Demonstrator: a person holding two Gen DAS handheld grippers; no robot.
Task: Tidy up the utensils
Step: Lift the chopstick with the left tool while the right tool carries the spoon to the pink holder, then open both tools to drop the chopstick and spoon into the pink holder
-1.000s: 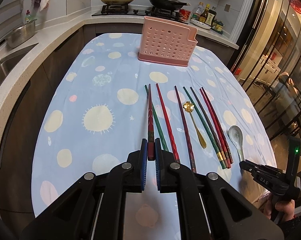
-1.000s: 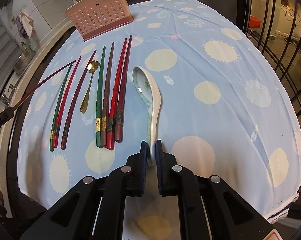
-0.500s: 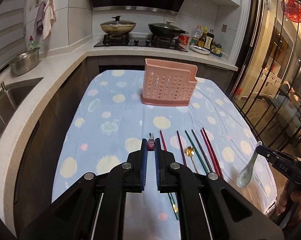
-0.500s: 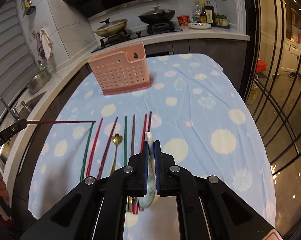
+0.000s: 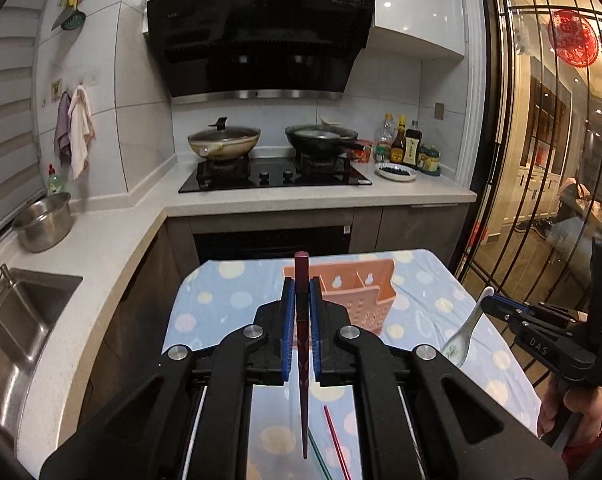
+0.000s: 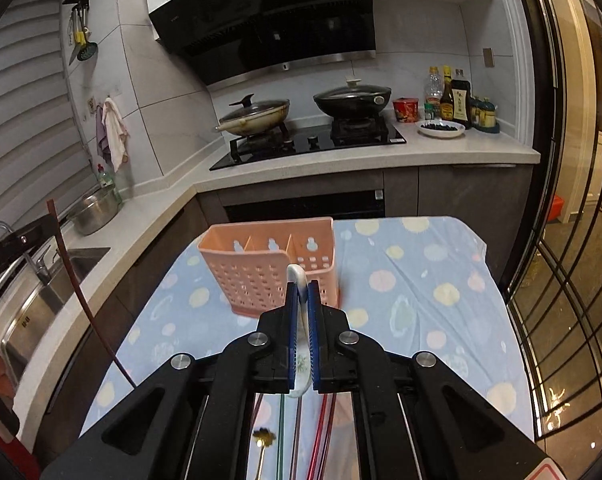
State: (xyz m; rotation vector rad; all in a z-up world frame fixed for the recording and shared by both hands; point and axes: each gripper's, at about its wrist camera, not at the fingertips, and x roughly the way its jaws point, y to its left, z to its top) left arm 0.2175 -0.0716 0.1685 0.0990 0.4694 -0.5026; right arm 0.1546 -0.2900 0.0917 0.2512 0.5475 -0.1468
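Left claw [image 5: 299, 292] clamped on a slim dark-red chopstick [image 5: 301, 344], tapered tip hanging down. Right claw [image 6: 301, 294] pinched on a glossy white ceramic spoon [image 6: 299, 360], bowl hanging low. Both above the desk [image 6: 401, 280] with its dotted blue cloth. Perforated pink plastic holder [image 6: 269, 276] stands at the far end; remaining chopsticks [image 6: 321, 432] and a gold flower-headed spoon [image 6: 263, 440] lie near.

Table under blue dotted cloth [image 6: 413, 280]; pink utensil holder [image 6: 261, 276] upright, loose chopsticks [image 6: 321, 432], gold spoon [image 6: 264, 438].
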